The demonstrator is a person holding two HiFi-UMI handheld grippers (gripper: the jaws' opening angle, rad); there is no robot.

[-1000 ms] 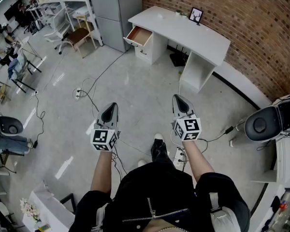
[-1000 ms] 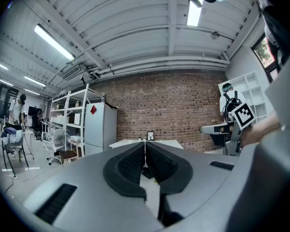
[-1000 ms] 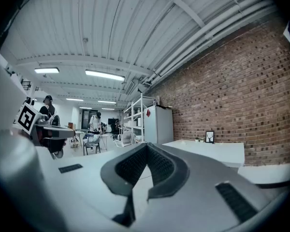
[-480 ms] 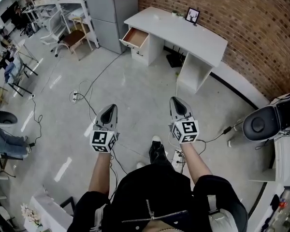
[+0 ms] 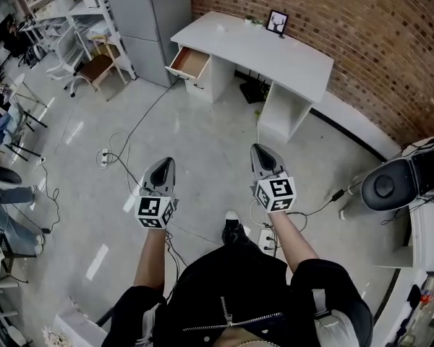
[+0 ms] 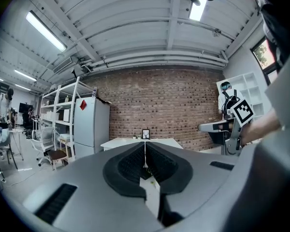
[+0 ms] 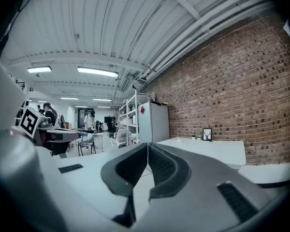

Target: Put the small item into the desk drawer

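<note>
Seen from above, a person stands on a glossy grey floor [image 5: 202, 143], holding the grey left gripper [image 5: 163, 161] and grey right gripper [image 5: 259, 149] level. Both have their jaws pressed together. The small item cannot be made out. Well ahead, the white desk [image 5: 275, 53] has its wood-lined drawer [image 5: 189, 62] open at its left end.

Ahead of our fingertips stands a white desk [image 5: 275, 49], its drawer [image 5: 189, 62] pale brown inside, against a red-brown brick wall [image 5: 362, 35]. The floor [image 5: 202, 129] is glossy light grey. Our left gripper [image 5: 166, 163] and right gripper [image 5: 258, 150] are grey with black ribbed pads [image 6: 130, 164], and each carries a cube [image 5: 156, 211] of black-and-white square markers.
</note>
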